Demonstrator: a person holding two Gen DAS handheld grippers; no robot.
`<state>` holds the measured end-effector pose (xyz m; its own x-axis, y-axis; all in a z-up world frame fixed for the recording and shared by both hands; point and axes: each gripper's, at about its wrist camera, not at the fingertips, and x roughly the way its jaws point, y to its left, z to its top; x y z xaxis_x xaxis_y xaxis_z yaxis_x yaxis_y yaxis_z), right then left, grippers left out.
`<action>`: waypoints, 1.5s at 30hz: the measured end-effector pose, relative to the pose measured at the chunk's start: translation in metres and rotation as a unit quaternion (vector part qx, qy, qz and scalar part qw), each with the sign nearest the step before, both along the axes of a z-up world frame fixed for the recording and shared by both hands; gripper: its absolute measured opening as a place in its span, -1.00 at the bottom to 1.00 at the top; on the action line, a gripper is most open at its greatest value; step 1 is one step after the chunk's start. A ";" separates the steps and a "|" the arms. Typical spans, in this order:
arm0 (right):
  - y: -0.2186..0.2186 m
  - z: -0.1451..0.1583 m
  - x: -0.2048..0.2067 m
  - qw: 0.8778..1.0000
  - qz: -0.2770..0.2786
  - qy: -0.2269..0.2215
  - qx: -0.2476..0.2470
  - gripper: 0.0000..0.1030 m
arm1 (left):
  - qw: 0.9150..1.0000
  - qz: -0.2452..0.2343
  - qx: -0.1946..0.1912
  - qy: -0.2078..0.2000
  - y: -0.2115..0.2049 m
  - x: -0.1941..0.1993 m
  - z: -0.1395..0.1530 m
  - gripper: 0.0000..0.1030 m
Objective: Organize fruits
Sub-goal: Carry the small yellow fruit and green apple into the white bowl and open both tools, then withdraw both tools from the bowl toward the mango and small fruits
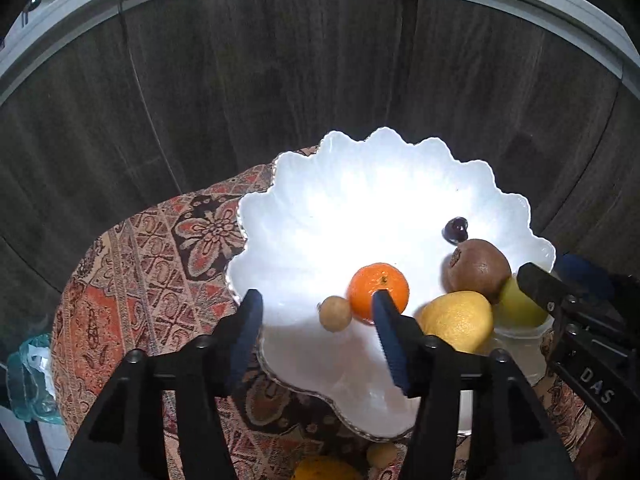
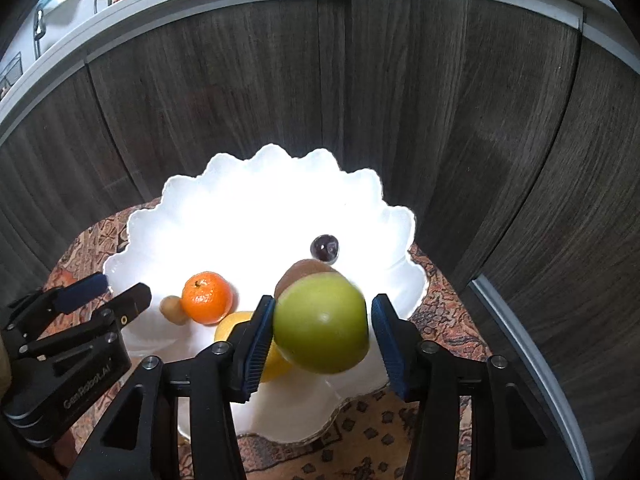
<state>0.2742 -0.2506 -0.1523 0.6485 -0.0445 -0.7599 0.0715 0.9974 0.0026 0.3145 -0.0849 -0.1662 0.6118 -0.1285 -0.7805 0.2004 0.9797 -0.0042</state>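
Note:
A white scalloped bowl [image 1: 304, 208] [image 2: 224, 208] stands on a patterned cloth. In it lie an orange mandarin [image 1: 378, 290] [image 2: 207, 297], a small tan fruit [image 1: 335, 313] [image 2: 173, 309], a yellow lemon [image 1: 460, 320] [image 2: 232, 326], a brown kiwi [image 1: 478, 266] [image 2: 304, 272] and a dark cherry [image 1: 456, 230] [image 2: 325, 247]. A green apple [image 2: 321, 322] [image 1: 516, 304] sits between my right gripper's [image 2: 322, 328] fingers over the bowl's near side; the left pad touches it, a gap shows at the right pad, and the apple looks blurred. My left gripper [image 1: 316, 312] is open and empty over the bowl's near rim.
The patterned cloth [image 1: 152, 264] covers a small round table in front of dark wood cabinet doors [image 1: 280, 80]. Two more fruits, one yellow [image 1: 324, 470] and one small tan [image 1: 382, 454], lie on the cloth near the bowl. A crumpled plastic bag [image 1: 28, 376] lies at the left.

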 end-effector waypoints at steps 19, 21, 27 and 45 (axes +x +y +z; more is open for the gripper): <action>-0.017 0.038 -0.042 0.998 -0.039 -0.046 -0.017 0.78 | 0.998 0.008 0.020 -0.055 -0.002 -0.044 0.047 0.90; -0.016 0.044 -0.048 0.998 -0.038 -0.051 -0.020 0.78 | 0.998 0.009 0.020 -0.059 -0.002 -0.050 0.053 0.90; -0.016 0.062 -0.069 0.997 -0.038 -0.065 -0.021 0.78 | 0.997 0.007 0.019 -0.072 0.000 -0.071 0.069 0.90; -0.004 0.085 -0.120 0.996 -0.033 -0.084 -0.015 0.78 | 0.996 0.016 0.017 -0.087 0.020 -0.129 0.091 0.94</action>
<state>0.1543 -0.2551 -0.0675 0.7610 -0.1130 -0.6389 0.1384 0.9903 -0.0103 0.1860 -0.0647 -0.0753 0.7415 -0.0817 -0.6660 0.1636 0.9846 0.0614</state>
